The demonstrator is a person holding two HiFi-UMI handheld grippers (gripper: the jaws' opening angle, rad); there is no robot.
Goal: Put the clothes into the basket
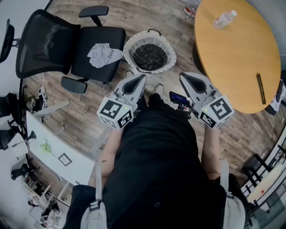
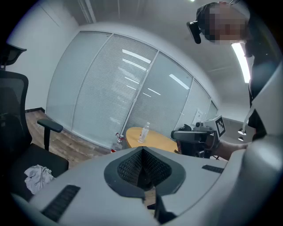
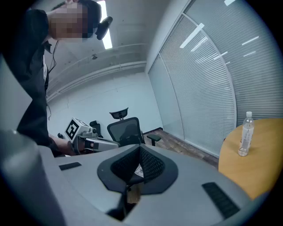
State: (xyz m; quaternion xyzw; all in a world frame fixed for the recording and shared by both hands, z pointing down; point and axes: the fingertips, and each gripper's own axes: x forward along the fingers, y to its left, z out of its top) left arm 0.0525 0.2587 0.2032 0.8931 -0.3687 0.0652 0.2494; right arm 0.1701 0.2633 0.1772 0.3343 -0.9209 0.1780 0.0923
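A crumpled grey cloth (image 1: 104, 54) lies on the seat of a black office chair (image 1: 49, 42); the left gripper view shows this cloth (image 2: 37, 176) at its lower left. To the right of the chair a white woven basket (image 1: 129, 44) stands on the wooden floor with dark clothes (image 1: 150, 57) inside. My left gripper (image 1: 142, 77) is shut and empty, its tip just short of the basket's near rim. My right gripper (image 1: 183, 76) also has its jaws together with nothing in them, a little to the right of the basket. Both are held in front of my body.
An oval wooden table (image 1: 237, 58) stands at the right with a plastic bottle (image 1: 223, 19) and a dark stick-like thing (image 1: 261, 88) on it. Another bottle (image 1: 191, 6) stands on the floor beyond the table. A white desk (image 1: 53, 147) runs along the lower left.
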